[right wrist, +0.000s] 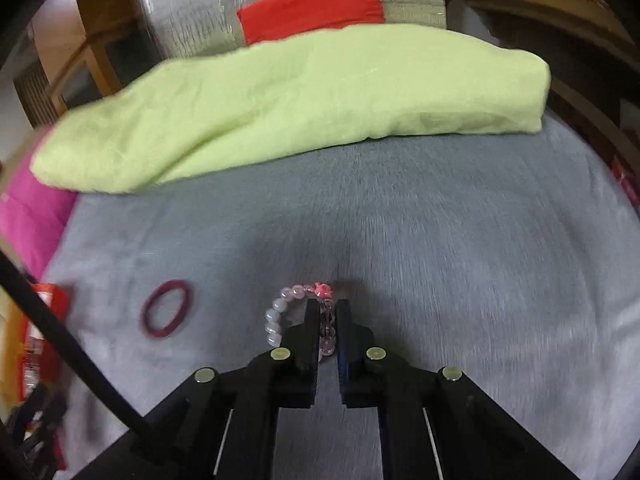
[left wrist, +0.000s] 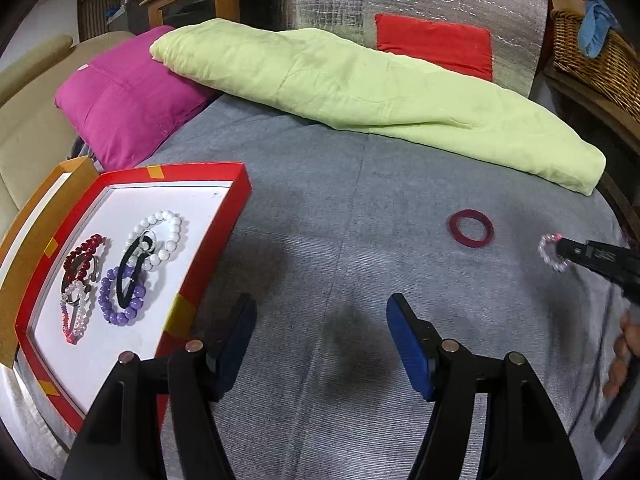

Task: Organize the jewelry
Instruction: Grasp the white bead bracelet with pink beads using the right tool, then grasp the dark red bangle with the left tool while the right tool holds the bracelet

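Observation:
A red box (left wrist: 240, 196) with a white floor sits at the left on the grey cloth and holds several bead bracelets and a black hair tie (left wrist: 132, 272). A dark red ring (left wrist: 471, 228) lies loose on the cloth; it also shows in the right wrist view (right wrist: 166, 314). My left gripper (left wrist: 320, 320) is open and empty, low over the cloth beside the box. My right gripper (right wrist: 328, 306) is shut on a pale pink bead bracelet (right wrist: 280, 312) and holds it just above the cloth; in the left wrist view the gripper (left wrist: 560, 249) and the bracelet (left wrist: 550, 254) show at the right.
A light green folded blanket (left wrist: 360, 88) lies across the back of the cloth. A magenta cushion (left wrist: 124, 96) sits at the back left, a red cushion (left wrist: 436, 44) against a silver foil panel behind. A wicker basket (left wrist: 596, 56) stands at the far right.

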Demonstrator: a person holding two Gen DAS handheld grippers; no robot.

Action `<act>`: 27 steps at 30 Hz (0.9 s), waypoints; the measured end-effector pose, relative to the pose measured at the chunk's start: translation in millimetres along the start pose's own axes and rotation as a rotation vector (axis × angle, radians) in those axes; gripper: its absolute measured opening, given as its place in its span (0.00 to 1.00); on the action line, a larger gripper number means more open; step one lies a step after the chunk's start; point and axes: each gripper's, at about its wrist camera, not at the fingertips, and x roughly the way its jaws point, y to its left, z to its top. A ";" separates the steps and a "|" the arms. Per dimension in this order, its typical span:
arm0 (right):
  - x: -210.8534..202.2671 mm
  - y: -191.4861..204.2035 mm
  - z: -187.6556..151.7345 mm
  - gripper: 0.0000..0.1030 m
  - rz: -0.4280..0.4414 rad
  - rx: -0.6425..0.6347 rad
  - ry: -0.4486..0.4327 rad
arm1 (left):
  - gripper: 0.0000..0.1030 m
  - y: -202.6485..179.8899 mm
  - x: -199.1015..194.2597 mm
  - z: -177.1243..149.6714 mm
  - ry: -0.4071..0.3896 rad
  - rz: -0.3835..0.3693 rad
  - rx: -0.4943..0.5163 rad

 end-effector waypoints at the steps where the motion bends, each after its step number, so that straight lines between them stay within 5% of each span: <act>1: -10.0 -2.4 -7.2 0.08 0.033 0.030 -0.014 | 0.66 -3.1 0.0 -0.7 -0.001 -0.003 0.008; 7: -49.7 -0.4 -41.0 0.08 0.182 0.135 -0.078 | 0.66 -17.5 2.0 -5.5 0.021 -0.058 0.017; 17: -58.2 5.3 -34.6 0.08 0.295 0.149 -0.115 | 0.66 -45.1 6.5 -9.3 0.002 -0.073 0.108; 27: -68.8 -21.6 -22.4 0.08 0.379 0.241 -0.155 | 0.66 -83.9 37.5 49.4 0.106 -0.109 0.057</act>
